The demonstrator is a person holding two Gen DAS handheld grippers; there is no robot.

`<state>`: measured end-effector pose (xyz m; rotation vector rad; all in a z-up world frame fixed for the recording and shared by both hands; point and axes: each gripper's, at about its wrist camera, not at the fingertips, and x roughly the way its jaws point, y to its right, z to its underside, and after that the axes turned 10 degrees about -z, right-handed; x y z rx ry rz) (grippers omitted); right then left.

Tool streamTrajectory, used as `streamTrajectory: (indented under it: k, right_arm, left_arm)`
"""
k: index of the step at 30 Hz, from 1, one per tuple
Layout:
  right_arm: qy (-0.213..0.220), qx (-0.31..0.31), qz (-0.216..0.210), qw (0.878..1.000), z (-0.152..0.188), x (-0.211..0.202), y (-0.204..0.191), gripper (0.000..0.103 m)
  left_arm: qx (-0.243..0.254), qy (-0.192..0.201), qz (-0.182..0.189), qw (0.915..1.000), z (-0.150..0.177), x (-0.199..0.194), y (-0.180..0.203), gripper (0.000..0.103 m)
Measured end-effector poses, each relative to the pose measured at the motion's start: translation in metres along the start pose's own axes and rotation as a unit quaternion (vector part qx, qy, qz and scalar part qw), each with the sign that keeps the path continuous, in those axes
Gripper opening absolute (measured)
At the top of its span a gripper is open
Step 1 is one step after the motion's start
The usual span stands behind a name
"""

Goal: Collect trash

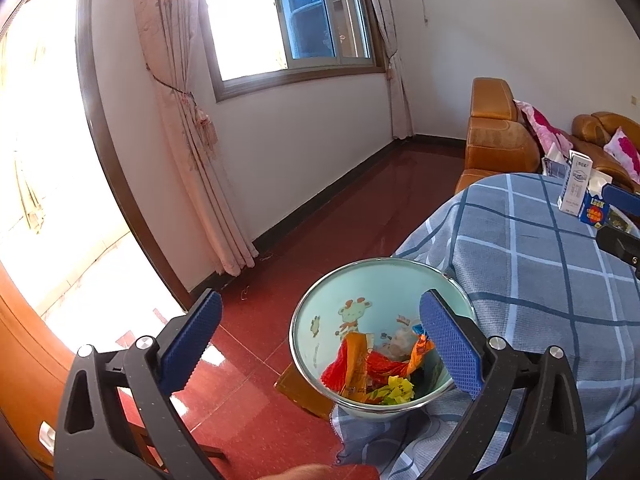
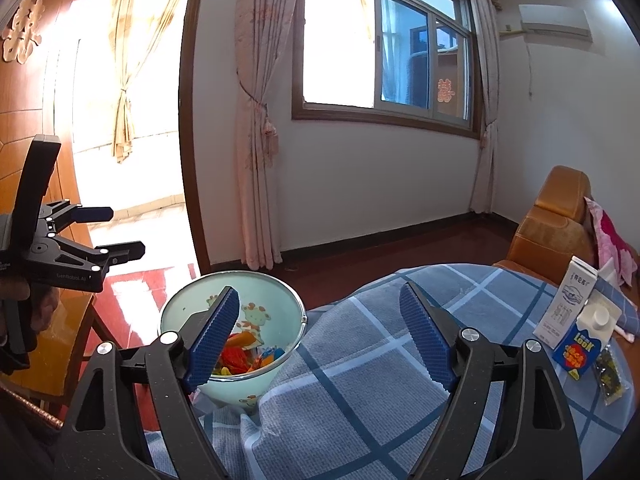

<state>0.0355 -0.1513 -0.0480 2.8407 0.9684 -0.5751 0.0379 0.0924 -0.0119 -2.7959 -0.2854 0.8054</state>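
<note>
- My left gripper is spread wide and empty, hovering over the trash bin.
- My right gripper is also wide, nothing between its pads.
- The bin, holding crumpled wrappers, stands on the floor against the checked-cloth bench.
- Two cartons stand on the bench's far right.

One bin, two cartons, one dark packet, two open tongs.

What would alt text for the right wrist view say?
An open hand-held gripper with blue ribbed pads hovers over a blue checked tablecloth. To its left is a pale green metal bin holding colourful wrappers; two cartons stand at right.
</note>
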Motion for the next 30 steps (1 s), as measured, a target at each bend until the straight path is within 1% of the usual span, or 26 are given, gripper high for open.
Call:
streamTrajectory:
  k: [3, 14, 22, 25, 27, 28, 29, 30]
  right_arm:
    - [0.002, 0.0, 0.001, 1.0, 0.0, -0.001, 0.0, 0.083]
    - [0.003, 0.001, 0.001, 1.0, 0.0, -0.002, 0.001, 0.084]
    - [-0.002, 0.006, 0.011, 1.0, 0.004, -0.004, 0.005, 0.085]
    - [-0.013, 0.009, 0.034, 0.999, 0.009, -0.007, 0.013, 0.085]
    - [-0.024, 0.012, 0.07, 0.997, 0.015, -0.012, 0.023, 0.086]
    - [-0.035, 0.025, 0.102, 0.994, 0.02, -0.017, 0.036, 0.087]
    - [-0.04, 0.04, 0.123, 0.991, 0.025, -0.02, 0.048, 0.087]
    - [-0.046, 0.067, 0.158, 0.984, 0.032, -0.027, 0.068, 0.088]
  left_arm:
    - [0.008, -0.002, 0.001, 1.0, 0.0, 0.001, 0.002, 0.097]
    - [0.016, -0.007, 0.002, 0.9998, 0.002, 0.003, 0.005, 0.097]
    - [0.024, -0.008, 0.014, 0.9996, 0.004, 0.002, 0.01, 0.097]
    - [0.018, -0.011, 0.016, 0.9996, 0.005, 0.002, 0.008, 0.097]
    - [0.012, -0.014, 0.02, 0.9996, 0.005, 0.004, 0.006, 0.097]
    - [0.008, -0.017, 0.023, 0.9995, 0.006, 0.006, 0.005, 0.097]
    - [0.005, -0.022, 0.028, 0.9993, 0.007, 0.009, 0.005, 0.097]
    - [0.001, -0.027, 0.03, 0.9992, 0.008, 0.011, 0.005, 0.097]
